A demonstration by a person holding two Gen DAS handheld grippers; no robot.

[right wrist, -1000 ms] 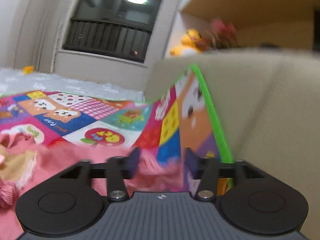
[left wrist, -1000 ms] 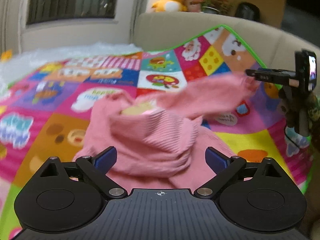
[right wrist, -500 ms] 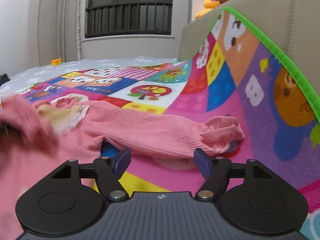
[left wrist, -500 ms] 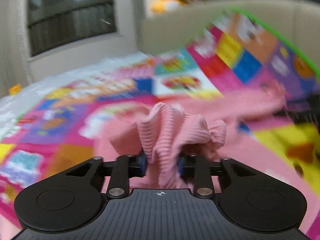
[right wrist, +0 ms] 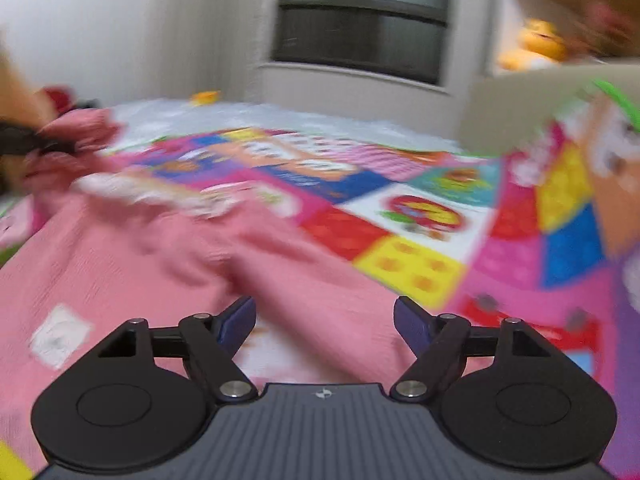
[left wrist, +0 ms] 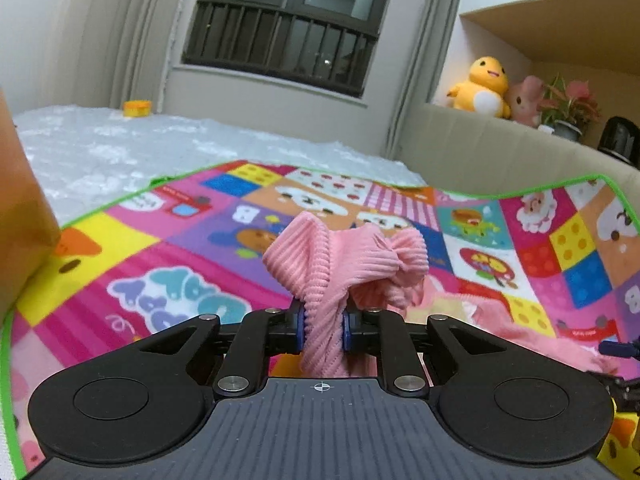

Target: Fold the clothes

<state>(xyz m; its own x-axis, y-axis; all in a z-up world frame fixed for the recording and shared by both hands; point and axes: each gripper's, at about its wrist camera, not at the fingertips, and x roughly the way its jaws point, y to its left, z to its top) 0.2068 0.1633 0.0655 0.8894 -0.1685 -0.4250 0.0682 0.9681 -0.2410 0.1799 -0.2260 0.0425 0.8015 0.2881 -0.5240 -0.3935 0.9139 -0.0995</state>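
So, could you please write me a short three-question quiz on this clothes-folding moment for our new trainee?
1. True or false: the left gripper is shut on a bunch of the pink garment.
2. Multiple choice: the right gripper is A) shut on a sleeve, B) open above the pink garment, C) holding the yellow plush duck.
3. Fill in: the garment lies on a colourful patchwork ____.

Key: 1 true; 2 B; 3 mat.
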